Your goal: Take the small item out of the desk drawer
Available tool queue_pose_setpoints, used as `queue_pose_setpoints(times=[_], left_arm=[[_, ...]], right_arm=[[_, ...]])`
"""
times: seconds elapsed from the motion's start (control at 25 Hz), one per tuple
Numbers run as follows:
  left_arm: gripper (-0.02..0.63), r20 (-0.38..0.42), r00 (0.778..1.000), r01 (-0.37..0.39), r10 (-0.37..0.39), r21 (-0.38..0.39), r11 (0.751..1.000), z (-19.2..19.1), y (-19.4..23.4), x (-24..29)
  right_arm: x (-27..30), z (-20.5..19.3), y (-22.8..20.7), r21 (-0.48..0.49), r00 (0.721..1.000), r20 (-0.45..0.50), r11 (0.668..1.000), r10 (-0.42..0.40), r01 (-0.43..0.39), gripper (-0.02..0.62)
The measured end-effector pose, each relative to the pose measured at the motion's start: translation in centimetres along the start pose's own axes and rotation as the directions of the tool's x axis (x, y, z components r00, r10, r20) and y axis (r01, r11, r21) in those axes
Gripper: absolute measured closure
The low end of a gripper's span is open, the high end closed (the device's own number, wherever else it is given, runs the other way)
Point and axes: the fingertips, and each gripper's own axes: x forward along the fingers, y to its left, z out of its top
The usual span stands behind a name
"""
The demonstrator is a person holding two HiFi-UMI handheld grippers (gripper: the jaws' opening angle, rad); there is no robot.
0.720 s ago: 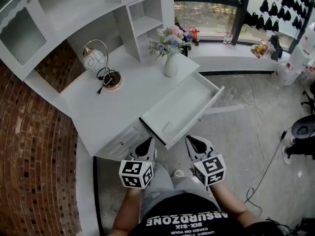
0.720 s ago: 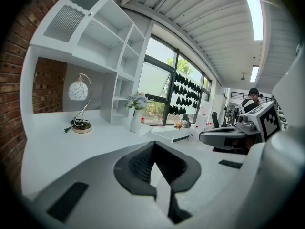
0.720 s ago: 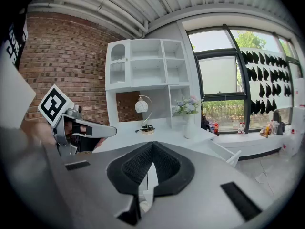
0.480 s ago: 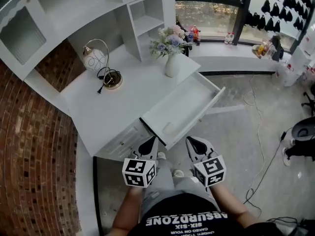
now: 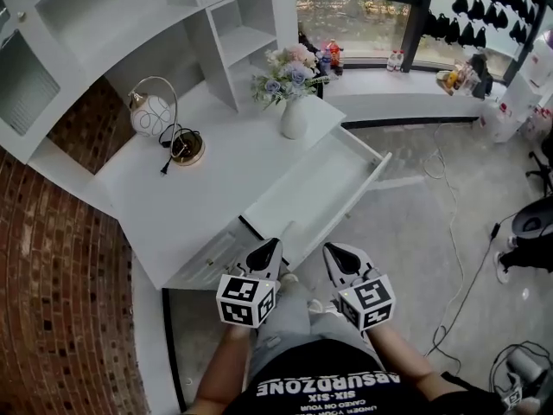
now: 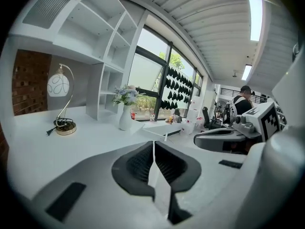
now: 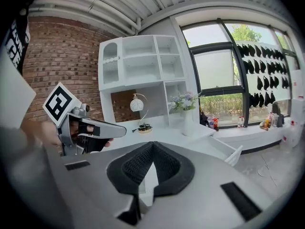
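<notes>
The white desk (image 5: 186, 197) has its drawer (image 5: 321, 182) pulled out toward the window side. The drawer's inside looks plain white, and I cannot make out a small item in it. My left gripper (image 5: 268, 249) is shut with nothing in it, held low just before the drawer's near corner. My right gripper (image 5: 332, 252) is beside it, also shut and empty. In the left gripper view the pads (image 6: 143, 162) meet, with the drawer (image 6: 162, 128) ahead. The right gripper view shows closed pads (image 7: 143, 163) and the left gripper (image 7: 86, 128) at its left.
A globe lamp (image 5: 145, 115) with its cord and a vase of flowers (image 5: 292, 115) stand on the desk. Shelves (image 5: 238, 33) rise behind. A brick wall (image 5: 60, 275) is on the left. Cables (image 5: 454, 258) lie on the floor, with an office chair (image 5: 531, 223) at right.
The head view has shifted, so the desk and drawer sit a little further up and left. Both grippers stay shut and side by side, about where they were.
</notes>
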Motion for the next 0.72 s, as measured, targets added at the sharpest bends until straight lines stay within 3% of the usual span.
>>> queue_pose_setpoints(times=[0.2, 0.32, 0.72], left_arm=[[0.594, 0.024, 0.998, 0.055, -0.055, -0.014, 0.998, 1.8, 0.7, 1.7], [0.511, 0.018, 0.997, 0.069, -0.068, -0.018, 0.997, 2.5, 1.5, 2.6], [0.356, 0.011, 0.997, 0.076, -0.076, -0.031, 0.997, 3.9, 5.0, 4.9]], right_arm=[[1.5, 0.6, -1.5, 0.017, 1.0, -0.012, 1.0, -0.017, 0.018, 0.598], [2.5, 1.1, -2.0, 0.031, 1.0, -0.014, 0.999, -0.027, 0.027, 0.598], [5.0, 2.1, -3.2, 0.051, 0.998, -0.029, 0.997, -0.053, 0.054, 0.598]])
